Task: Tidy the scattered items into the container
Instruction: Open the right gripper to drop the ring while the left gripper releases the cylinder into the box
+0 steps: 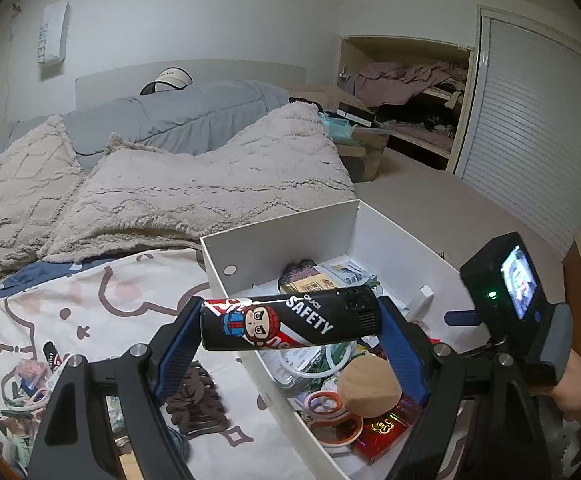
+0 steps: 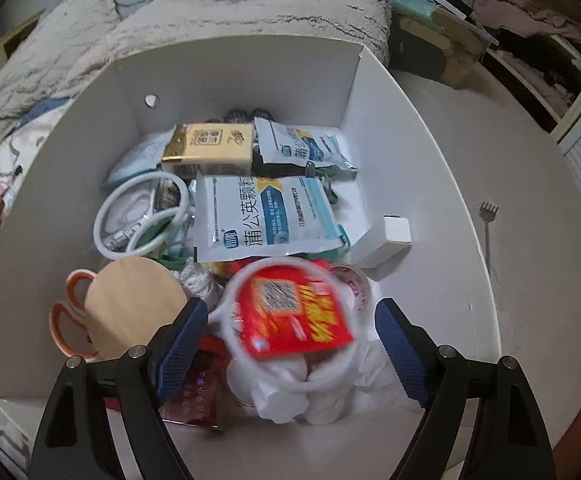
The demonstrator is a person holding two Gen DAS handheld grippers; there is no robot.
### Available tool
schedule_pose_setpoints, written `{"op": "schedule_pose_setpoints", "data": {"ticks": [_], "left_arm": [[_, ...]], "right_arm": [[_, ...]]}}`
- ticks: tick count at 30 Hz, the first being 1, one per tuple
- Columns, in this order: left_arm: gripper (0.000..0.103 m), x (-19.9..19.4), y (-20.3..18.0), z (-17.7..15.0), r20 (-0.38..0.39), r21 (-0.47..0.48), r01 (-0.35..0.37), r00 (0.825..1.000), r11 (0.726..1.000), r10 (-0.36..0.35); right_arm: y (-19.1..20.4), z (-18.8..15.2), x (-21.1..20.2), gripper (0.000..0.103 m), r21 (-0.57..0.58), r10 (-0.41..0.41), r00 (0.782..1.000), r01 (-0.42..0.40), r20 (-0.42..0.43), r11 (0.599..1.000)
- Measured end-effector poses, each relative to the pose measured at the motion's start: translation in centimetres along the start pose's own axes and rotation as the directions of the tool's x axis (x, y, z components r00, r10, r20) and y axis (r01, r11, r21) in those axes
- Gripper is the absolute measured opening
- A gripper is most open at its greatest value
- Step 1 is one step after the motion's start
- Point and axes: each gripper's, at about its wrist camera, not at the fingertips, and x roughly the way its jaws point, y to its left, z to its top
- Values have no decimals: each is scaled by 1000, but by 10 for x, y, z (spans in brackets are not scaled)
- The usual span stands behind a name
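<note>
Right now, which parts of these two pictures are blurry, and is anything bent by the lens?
Right wrist view: the red packet in a clear bag is motion-smeared; the white sachets behind read sharp. Left wrist view: the black printed cylinder is crisp. Both views bow straight edges, such as the white box's wall.

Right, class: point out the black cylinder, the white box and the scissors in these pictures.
Black cylinder [image 1: 290,322]: left wrist view, middle of its printed side.
White box [image 2: 218,80]: right wrist view, bare far wall.
Scissors [image 2: 64,320]: right wrist view, orange handle loop.
</note>
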Motion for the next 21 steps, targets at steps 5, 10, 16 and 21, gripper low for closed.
{"op": "schedule_pose_setpoints", "data": {"ticks": [5, 10, 16, 21], "left_arm": [[84, 14, -6, 0, -11, 2, 10, 1000, 1000, -10], [84, 33, -13, -4, -45, 6, 9, 999, 1000, -9], [84, 52, -18, -6, -79, 8, -3, 997, 1000, 4], [84, 69, -18, -9, -98, 6, -14, 995, 1000, 14]], "right_arm": [[0, -5, -4, 99, -18, 34, 999, -33, 34, 999], [-3, -10, -2, 99, -16, 41, 998, -40, 42, 999], [-5, -13, -5, 99, -11, 64, 995, -64, 71, 998], [-1, -17, -1, 99, -24, 71, 995, -70, 68, 997]]}}
